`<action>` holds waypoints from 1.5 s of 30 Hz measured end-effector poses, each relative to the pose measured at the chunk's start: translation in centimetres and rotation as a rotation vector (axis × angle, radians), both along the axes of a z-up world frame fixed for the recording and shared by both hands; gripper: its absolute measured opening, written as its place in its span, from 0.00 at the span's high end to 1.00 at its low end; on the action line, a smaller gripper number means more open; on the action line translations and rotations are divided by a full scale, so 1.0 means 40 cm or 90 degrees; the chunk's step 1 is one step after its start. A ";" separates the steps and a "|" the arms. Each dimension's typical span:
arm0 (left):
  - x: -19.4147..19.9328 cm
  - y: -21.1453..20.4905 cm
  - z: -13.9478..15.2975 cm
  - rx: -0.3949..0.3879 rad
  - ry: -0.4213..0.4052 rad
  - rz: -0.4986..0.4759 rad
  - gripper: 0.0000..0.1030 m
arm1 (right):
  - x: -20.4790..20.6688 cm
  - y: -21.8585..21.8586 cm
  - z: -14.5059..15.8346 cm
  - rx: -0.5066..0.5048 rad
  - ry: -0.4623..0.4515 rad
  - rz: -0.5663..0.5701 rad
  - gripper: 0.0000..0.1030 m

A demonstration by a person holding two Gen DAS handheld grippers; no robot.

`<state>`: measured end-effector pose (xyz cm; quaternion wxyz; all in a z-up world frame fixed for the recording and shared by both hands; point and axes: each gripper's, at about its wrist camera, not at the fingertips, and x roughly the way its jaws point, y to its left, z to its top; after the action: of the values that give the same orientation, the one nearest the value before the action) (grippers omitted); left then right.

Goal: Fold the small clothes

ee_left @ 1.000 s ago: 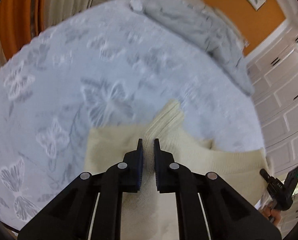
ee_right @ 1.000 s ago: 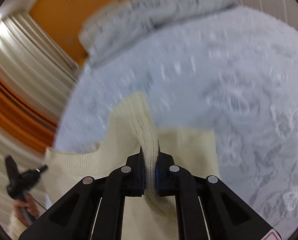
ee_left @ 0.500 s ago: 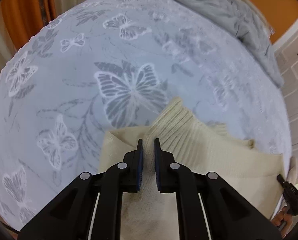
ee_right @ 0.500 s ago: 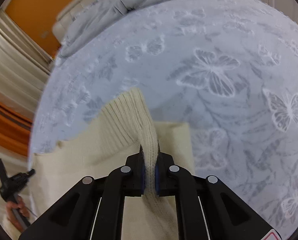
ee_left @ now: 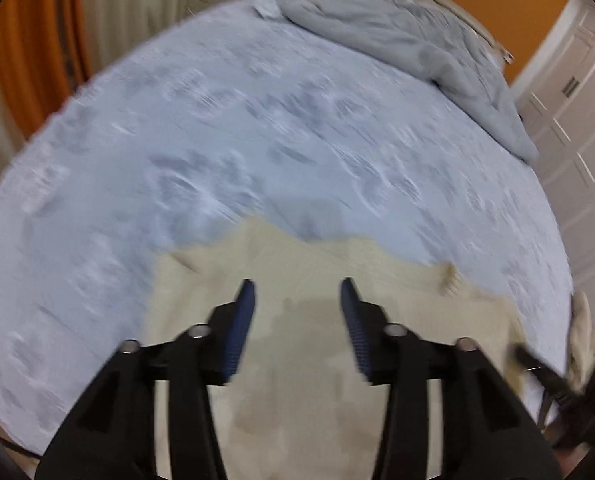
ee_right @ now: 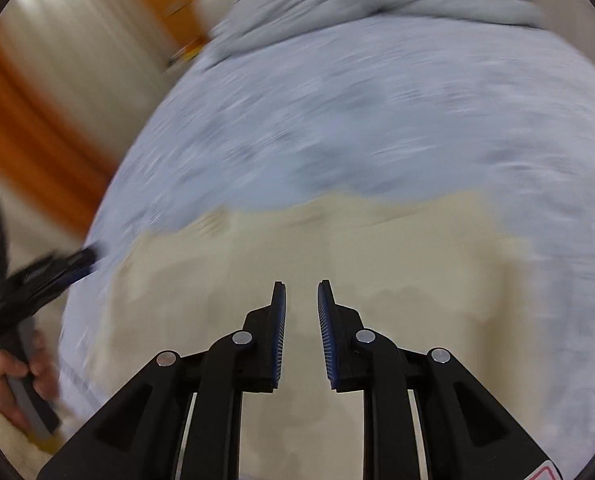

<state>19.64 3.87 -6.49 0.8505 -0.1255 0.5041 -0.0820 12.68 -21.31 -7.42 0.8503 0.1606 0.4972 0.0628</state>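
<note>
A cream knitted garment [ee_left: 297,272] lies flat on the pale blue butterfly bedspread [ee_left: 257,128], at the near edge of the bed. My left gripper [ee_left: 297,292] hangs above it, open and empty. In the right wrist view the same cream garment [ee_right: 337,248] spreads under my right gripper [ee_right: 301,292], which is open and empty with a narrower gap. The left gripper also shows in the right wrist view [ee_right: 57,268], held in a hand at the garment's left end. Both views are motion-blurred.
A crumpled grey duvet [ee_left: 409,40] lies along the far side of the bed. Orange and cream curtains [ee_left: 25,40] hang at the left. White cupboard doors [ee_left: 577,120] stand at the right.
Both grippers have opened. The right gripper has let go of the ribbed sleeve, which now lies flat on the garment. Both grippers have lifted back from the cloth.
</note>
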 end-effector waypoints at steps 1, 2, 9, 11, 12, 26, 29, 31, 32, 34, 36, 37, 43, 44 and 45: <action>-0.001 -0.026 -0.030 -0.001 0.020 -0.008 0.55 | 0.027 0.072 -0.033 0.009 0.015 0.041 0.83; 0.004 -0.040 -0.060 0.004 0.038 -0.012 0.55 | 0.041 0.114 -0.056 0.014 0.028 0.061 0.88; 0.029 0.050 -0.170 -0.022 0.092 -0.005 0.66 | 0.099 -0.003 -0.127 -0.062 0.061 0.009 0.97; 0.033 0.086 -0.165 0.000 0.089 0.005 0.66 | 0.060 -0.162 -0.125 -0.134 0.078 -0.099 0.98; 0.028 0.103 -0.165 0.017 0.089 0.010 0.66 | 0.036 -0.229 -0.134 -0.130 0.099 -0.135 1.00; -0.099 0.111 -0.083 0.014 0.066 0.033 0.53 | -0.260 -0.293 -0.073 -0.078 0.092 -0.215 1.00; -0.165 0.152 -0.068 0.045 0.057 0.056 0.46 | -0.273 -0.272 -0.058 -0.127 0.096 -0.203 1.00; -0.192 0.190 -0.104 0.068 0.084 0.076 0.46 | -0.277 -0.282 -0.110 -0.162 0.160 -0.198 1.00; -0.197 0.214 -0.144 0.073 0.115 0.091 0.46 | -0.289 -0.307 -0.160 -0.150 0.200 -0.202 1.00; -0.203 0.246 -0.192 0.054 0.150 0.104 0.43 | -0.294 -0.329 -0.144 -0.111 0.191 -0.239 1.00; -0.220 0.286 -0.204 -0.011 0.149 0.135 0.41 | -0.298 -0.319 -0.089 -0.101 0.146 -0.246 1.00; -0.226 0.298 -0.201 -0.023 0.153 0.149 0.39 | -0.300 -0.309 -0.066 -0.106 0.128 -0.243 1.00; -0.258 0.292 -0.135 0.023 0.129 0.143 0.41 | -0.293 -0.307 -0.159 -0.185 0.211 -0.203 1.00; -0.262 0.284 -0.111 0.033 0.118 0.134 0.41 | -0.293 -0.301 -0.128 -0.179 0.195 -0.215 0.97; -0.271 0.271 -0.077 0.047 0.094 0.119 0.41 | -0.293 -0.289 -0.096 -0.165 0.171 -0.215 0.97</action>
<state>8.81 14.70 -9.56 0.8191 -0.1460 0.5542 0.0261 0.96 -32.87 -11.25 0.7883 0.1378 0.5759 -0.1669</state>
